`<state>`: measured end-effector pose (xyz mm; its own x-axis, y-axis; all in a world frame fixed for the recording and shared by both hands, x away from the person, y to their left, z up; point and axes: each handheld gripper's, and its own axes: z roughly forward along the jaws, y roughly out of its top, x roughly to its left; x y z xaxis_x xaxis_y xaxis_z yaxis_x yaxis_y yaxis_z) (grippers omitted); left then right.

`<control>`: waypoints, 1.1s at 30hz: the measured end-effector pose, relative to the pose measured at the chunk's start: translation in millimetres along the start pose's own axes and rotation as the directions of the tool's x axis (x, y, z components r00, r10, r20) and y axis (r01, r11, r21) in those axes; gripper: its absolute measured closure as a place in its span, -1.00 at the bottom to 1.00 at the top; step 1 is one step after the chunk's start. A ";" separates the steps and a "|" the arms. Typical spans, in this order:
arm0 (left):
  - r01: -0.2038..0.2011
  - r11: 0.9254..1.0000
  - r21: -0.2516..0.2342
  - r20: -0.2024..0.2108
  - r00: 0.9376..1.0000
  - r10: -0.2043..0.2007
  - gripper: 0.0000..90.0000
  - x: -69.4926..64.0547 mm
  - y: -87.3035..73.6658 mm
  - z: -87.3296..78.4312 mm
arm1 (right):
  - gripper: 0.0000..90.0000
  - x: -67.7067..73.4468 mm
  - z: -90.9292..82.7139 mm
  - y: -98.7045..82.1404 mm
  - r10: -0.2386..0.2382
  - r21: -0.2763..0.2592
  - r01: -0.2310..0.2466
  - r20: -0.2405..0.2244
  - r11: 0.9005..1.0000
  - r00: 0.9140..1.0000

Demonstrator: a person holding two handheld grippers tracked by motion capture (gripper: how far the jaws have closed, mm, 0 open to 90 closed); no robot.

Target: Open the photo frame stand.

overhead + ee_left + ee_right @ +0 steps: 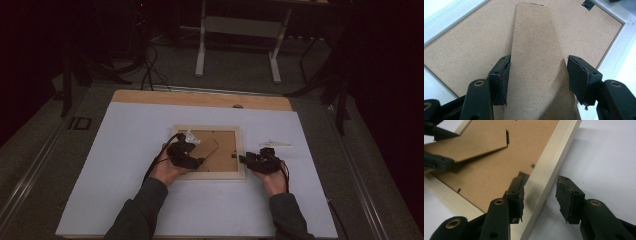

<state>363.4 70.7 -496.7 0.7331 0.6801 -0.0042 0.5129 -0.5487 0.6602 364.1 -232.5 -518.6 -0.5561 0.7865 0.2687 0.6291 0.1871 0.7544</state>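
Left gripper view, my left gripper (537, 75) astride the fibreboard stand (536, 62) (jaws apart), right gripper (540, 195) open astride the picture frame's rail (549, 170).

A picture frame (208, 151) lies face down near the middle of the table (125, 150), its backing board (227, 161) up and its stand flap (534, 62) raised off that board. The left gripper (186, 156) sits over the frame's left part with the flap between its jaws, while the right gripper (252, 161) lies just right of the frame, its jaws either side of the right rail (549, 173). A small bracket-like piece (274, 144) lies on the table behind the right gripper
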 end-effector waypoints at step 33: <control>-0.096 0.991 -0.096 -0.085 0.992 0.088 -0.11 -15.6 -9.8 -8.9 | -0.11 -2.6 18.9 33.8 0.019 0.038 -0.017 -0.032 0.999 0.999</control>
<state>343.0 69.8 -496.4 0.7348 0.6679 0.1182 0.3946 -0.5627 0.7264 397.0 -217.1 -505.1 -0.5614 0.7707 0.3016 0.6591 0.1960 0.7261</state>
